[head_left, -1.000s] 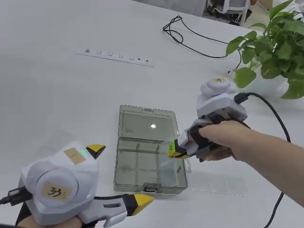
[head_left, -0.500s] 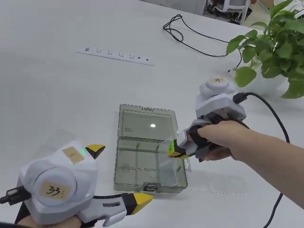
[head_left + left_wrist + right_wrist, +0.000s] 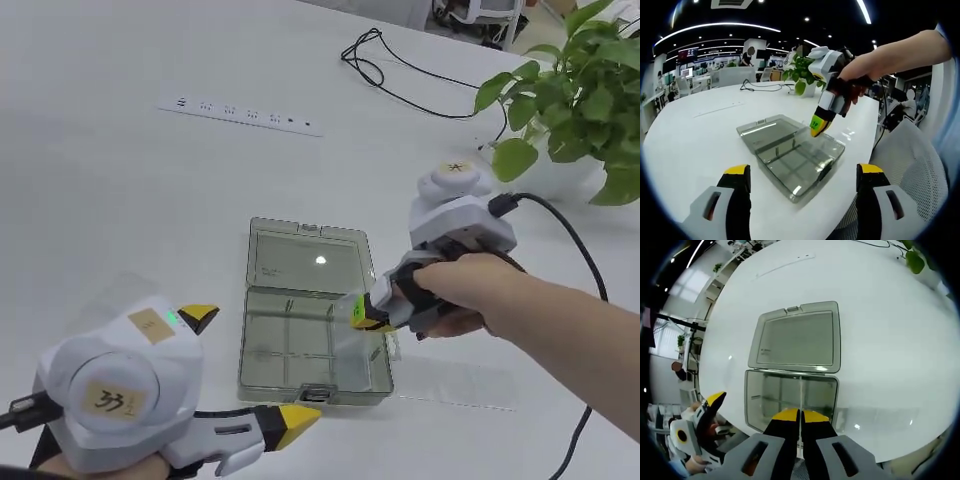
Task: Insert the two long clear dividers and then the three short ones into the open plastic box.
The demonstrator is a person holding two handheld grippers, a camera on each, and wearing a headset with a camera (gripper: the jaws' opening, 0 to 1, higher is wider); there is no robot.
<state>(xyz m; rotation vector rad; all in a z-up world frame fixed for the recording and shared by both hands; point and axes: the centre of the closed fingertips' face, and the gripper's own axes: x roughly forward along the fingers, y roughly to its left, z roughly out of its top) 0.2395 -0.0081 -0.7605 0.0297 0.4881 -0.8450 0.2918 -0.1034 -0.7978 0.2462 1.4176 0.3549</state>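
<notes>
The open clear plastic box point(image 3: 243, 352) lies on the white table with its lid point(image 3: 310, 262) folded flat behind it. Dividers stand inside its base. My right gripper point(image 3: 362, 313) hovers over the base's right part, shut on a clear divider point(image 3: 356, 350) that hangs down into the box. In the right gripper view the divider point(image 3: 801, 394) is edge-on, a thin line running from the shut gripper point(image 3: 800, 416) across the box point(image 3: 755, 390). My left gripper point(image 3: 250, 368) is held open at the near left, nothing between its fingers. From it I see the box point(image 3: 790, 155) ahead and the right gripper point(image 3: 819, 125).
A clear sheet point(image 3: 460, 385) lies flat on the table right of the box. A white power strip point(image 3: 240, 115) and a black cable point(image 3: 400, 80) are farther back. A potted plant point(image 3: 570, 90) stands at the far right. The table edge is near me.
</notes>
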